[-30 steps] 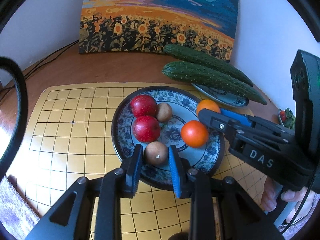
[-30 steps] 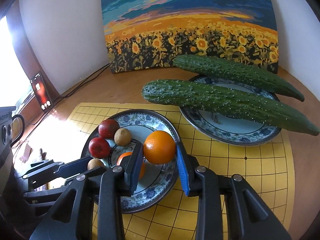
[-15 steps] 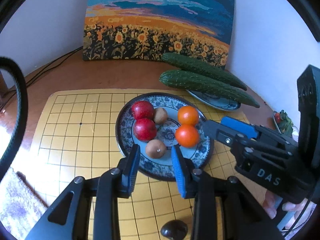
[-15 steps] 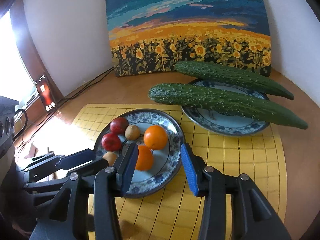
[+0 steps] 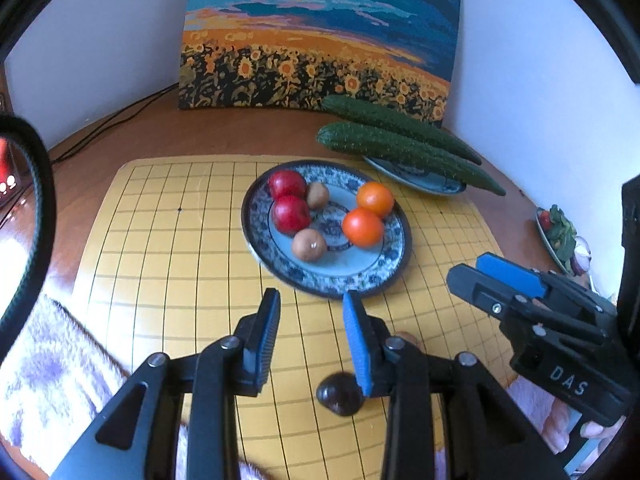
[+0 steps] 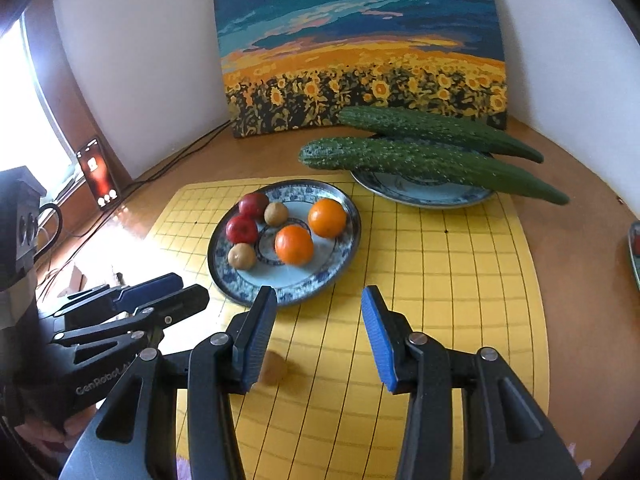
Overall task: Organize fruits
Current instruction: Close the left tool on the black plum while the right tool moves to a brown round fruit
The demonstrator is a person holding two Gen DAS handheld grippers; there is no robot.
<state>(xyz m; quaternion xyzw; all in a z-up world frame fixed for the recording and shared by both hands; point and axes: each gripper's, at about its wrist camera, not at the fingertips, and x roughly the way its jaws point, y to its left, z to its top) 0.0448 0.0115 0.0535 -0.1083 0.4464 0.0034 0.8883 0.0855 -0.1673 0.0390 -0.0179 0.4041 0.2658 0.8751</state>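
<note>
A blue-patterned plate (image 5: 280, 264) (image 6: 320, 284) on the yellow grid mat holds two red apples (image 5: 291, 213) (image 6: 241, 229), two oranges (image 5: 362, 227) (image 6: 293, 245) and two brown round fruits (image 5: 307, 244) (image 6: 241, 256). My left gripper (image 5: 312, 304) is open and empty, just in front of the plate. My right gripper (image 6: 319, 300) is open and empty, near the plate's front edge. A dark round fruit (image 5: 340, 394) lies on the mat under the left fingers; it shows blurred in the right wrist view (image 6: 274, 368).
Two long cucumbers (image 5: 404, 148) (image 6: 424, 160) lie across a second plate (image 6: 420, 196) at the back right. A sunflower painting (image 5: 320, 40) leans on the wall. A small dish of greens (image 5: 560, 236) sits far right. A phone (image 6: 98, 172) stands at left.
Both grippers have drawn back from the plate and opened wider. The brown fruit and the orange they flanked stay on the plate. The dark fruit on the mat has come into view.
</note>
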